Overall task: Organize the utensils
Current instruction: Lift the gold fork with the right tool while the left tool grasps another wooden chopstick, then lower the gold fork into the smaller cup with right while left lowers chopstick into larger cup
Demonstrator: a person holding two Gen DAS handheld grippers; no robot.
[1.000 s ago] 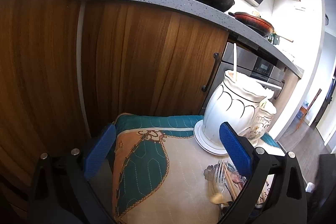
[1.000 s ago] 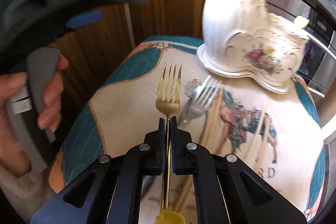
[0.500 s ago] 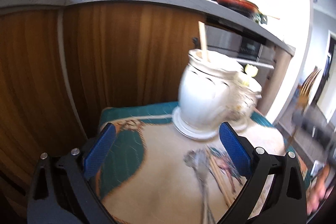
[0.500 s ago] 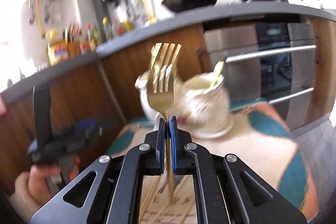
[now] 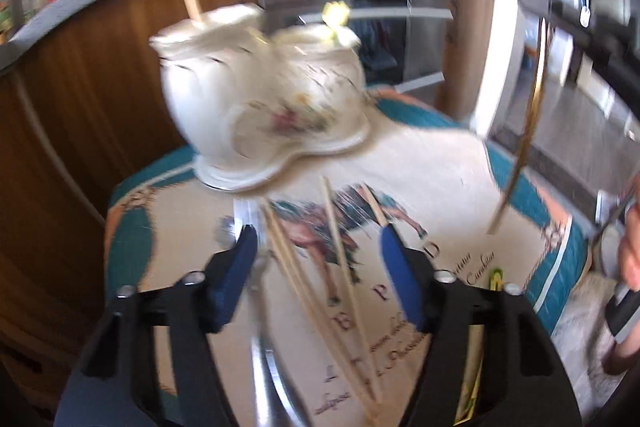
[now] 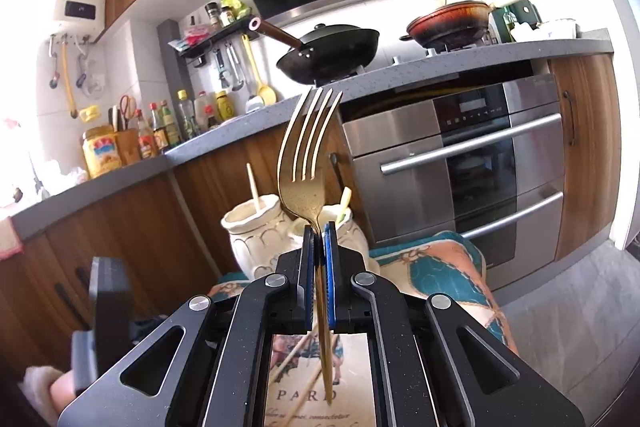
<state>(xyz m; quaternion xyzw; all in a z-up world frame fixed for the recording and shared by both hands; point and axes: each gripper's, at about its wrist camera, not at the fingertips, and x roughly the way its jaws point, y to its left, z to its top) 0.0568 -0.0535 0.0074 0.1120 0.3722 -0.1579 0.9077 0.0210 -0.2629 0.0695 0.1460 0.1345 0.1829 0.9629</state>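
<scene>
While the right gripper (image 6: 319, 247) clenched a gold fork (image 6: 306, 155) pointing to 12 o'clock, the left gripper (image 5: 316, 251) was closing, pads untouched, over chopsticks (image 5: 336, 267)

We see our right gripper (image 6: 319, 247), black with blue pads, clamped on the neck of a slim gold metal fork (image 6: 306, 155); its tines stand up and lean slightly right, its handle hangs down between the gripper's arms; behind it sits a cream ceramic double-pot utensil holder (image 6: 256, 239) with a pale wooden stick (image 6: 253, 193) in its left pot; below lies a printed teal and peach cloth (image 6: 436, 275) bearing loose wooden chopsticks (image 6: 294, 355); a stainless steel oven (image 6: 460, 167) stands at right.
</scene>
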